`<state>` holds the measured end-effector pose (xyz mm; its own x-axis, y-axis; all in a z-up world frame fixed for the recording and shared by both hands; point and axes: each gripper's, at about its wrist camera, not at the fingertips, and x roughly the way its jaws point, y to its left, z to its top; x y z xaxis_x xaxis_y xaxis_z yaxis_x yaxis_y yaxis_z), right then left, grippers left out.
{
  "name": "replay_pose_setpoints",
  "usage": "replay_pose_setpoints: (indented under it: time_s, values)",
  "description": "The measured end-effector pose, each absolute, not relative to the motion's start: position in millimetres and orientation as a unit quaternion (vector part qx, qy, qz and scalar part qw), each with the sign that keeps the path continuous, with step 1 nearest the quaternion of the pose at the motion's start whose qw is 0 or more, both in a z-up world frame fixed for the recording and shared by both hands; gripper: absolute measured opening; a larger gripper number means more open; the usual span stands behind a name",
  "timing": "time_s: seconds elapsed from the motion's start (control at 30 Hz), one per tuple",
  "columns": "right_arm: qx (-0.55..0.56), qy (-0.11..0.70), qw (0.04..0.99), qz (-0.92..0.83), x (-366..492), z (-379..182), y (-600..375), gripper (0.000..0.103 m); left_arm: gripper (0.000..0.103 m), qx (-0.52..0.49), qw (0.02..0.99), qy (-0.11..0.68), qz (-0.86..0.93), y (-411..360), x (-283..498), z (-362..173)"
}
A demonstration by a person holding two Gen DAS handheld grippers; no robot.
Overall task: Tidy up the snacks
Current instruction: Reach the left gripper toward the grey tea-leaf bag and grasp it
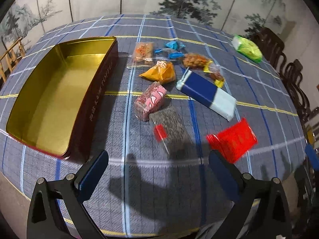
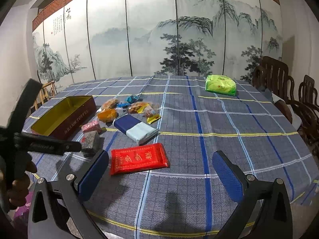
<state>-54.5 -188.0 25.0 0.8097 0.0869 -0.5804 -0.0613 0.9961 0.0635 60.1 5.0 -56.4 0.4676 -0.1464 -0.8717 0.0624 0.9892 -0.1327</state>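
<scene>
An open maroon tin point(image 1: 93, 91) with a gold inside stands empty at the table's left; it also shows in the right wrist view point(image 2: 77, 120). Snacks lie to its right: a pink pack point(image 1: 151, 99), a dark speckled pack point(image 1: 171, 135), a red pack point(image 1: 233, 139), a blue-and-white pack point(image 1: 207, 95), an orange pack point(image 1: 161, 72) and several small ones. My left gripper point(image 1: 158, 157) is open above the table's near edge, just short of the dark pack. My right gripper point(image 2: 160, 159) is open, with the red pack point(image 2: 138, 158) between its fingertips' line.
A green pack point(image 2: 221, 84) lies alone at the far right of the plaid tablecloth point(image 2: 219, 123). Dark wooden chairs point(image 2: 279, 79) stand along the right side. A painted folding screen point(image 2: 159, 35) runs behind the table. The left gripper's body point(image 2: 39, 141) shows at the right view's left edge.
</scene>
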Motion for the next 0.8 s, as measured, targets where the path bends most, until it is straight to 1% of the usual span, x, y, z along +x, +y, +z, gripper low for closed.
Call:
replay_pose_setpoints:
  time_s: [0.07, 0.13, 0.17, 0.3, 0.43, 0.7, 0.8]
  values:
    - [0.024, 0.308, 0.950, 0.039, -53, 22, -190, 0.103, 0.096, -0.041, 0.849, 0.524, -0.047, 2, 69, -63]
    - [0.029, 0.310, 0.949, 0.039, -51, 19, -193, 0.103, 0.084, -0.049, 0.844, 0.533, -0.042, 2, 75, -68]
    - [0.031, 0.311, 0.949, 0.038, -50, 18, -194, 0.103, 0.083, -0.050, 0.841, 0.537, -0.039, 1, 78, -71]
    - [0.042, 0.316, 0.947, 0.037, -48, 12, -201, 0.103, 0.084, -0.052, 0.836, 0.546, -0.026, 0, 87, -77]
    - [0.049, 0.323, 0.944, 0.038, -44, 8, -206, 0.103, 0.084, -0.027, 0.841, 0.540, -0.018, -8, 90, -77]
    - [0.057, 0.336, 0.939, 0.040, -40, -2, -208, 0.103, 0.084, -0.015, 0.829, 0.559, -0.009, -17, 99, -91]
    - [0.059, 0.338, 0.938, 0.039, -38, -4, -209, 0.103, 0.080, 0.003, 0.836, 0.549, -0.020, -23, 96, -91]
